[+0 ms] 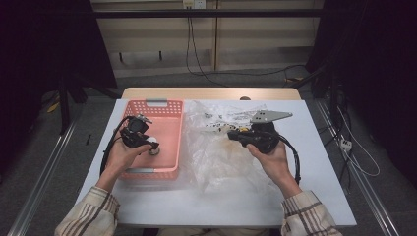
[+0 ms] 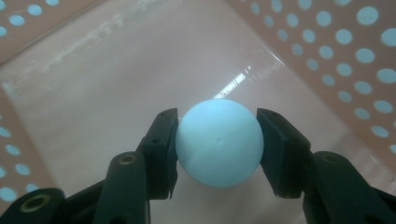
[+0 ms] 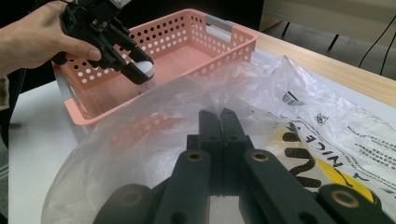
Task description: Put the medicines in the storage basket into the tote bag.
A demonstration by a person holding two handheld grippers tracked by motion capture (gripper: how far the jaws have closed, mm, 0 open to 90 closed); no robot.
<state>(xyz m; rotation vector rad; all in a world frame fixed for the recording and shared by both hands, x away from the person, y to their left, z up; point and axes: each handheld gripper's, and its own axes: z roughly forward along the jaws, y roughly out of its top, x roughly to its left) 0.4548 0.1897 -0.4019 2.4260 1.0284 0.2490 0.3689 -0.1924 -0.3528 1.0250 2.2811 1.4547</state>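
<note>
In the left gripper view the two black fingers [image 2: 161, 154] sit on either side of a pale ball [image 2: 219, 140], their pads against its left and right flanks, pinching it at the centre of the frame. Behind the ball lies the glossy floor of a pink basket [image 2: 327, 60], with perforated walls running up the upper right and left edges. In the high view the left gripper [image 1: 147, 144] sits left of centre, held in the person's left hand [image 1: 123, 156], its fingers angled into the basket [image 1: 172, 105] with the ball [image 1: 153, 146] just above the basket floor near the lower left part of it.

In the right gripper view the right gripper [image 3: 220, 122] has its fingers [image 3: 208, 128] pressed together at lower centre, nipping a fold of the clear plastic bag [image 3: 163, 107]. The bag, printed with black and yellow lettering at the right of that frame, spreads crumpled across the white tabletop [image 1: 319, 162], just to the right of the basket in the high view. There the right hand [image 1: 270, 155] holds its gripper [image 1: 231, 133] right of centre, over the bag [image 1: 216, 157].
</note>
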